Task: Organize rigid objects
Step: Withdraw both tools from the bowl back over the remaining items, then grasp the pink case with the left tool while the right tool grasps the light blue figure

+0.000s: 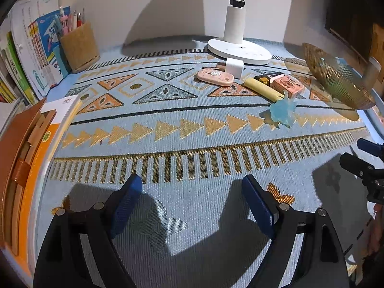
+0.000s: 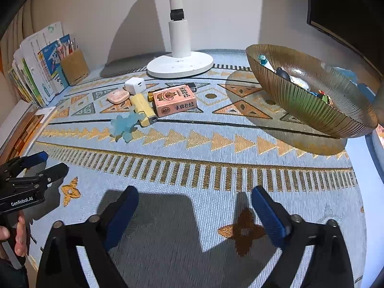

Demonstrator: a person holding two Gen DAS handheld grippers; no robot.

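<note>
Bright, hard light falls from above. The lamp (image 2: pixel 180 48) casts a sharp dark shadow on the wall behind it. Fisheye bending curves the edges; corners go black. Focus is crisp.

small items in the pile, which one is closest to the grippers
The translucent blue star-shaped toy, lying at the near edge of the cluster; the yellow case and pink box sit farther back.

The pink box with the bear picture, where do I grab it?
Probably grip the flat pink cardboard box across its two long sides, coming from above. It lies flat, the yellow stick-shaped item crowds its left, so lower the open right gripper carefully.
</note>
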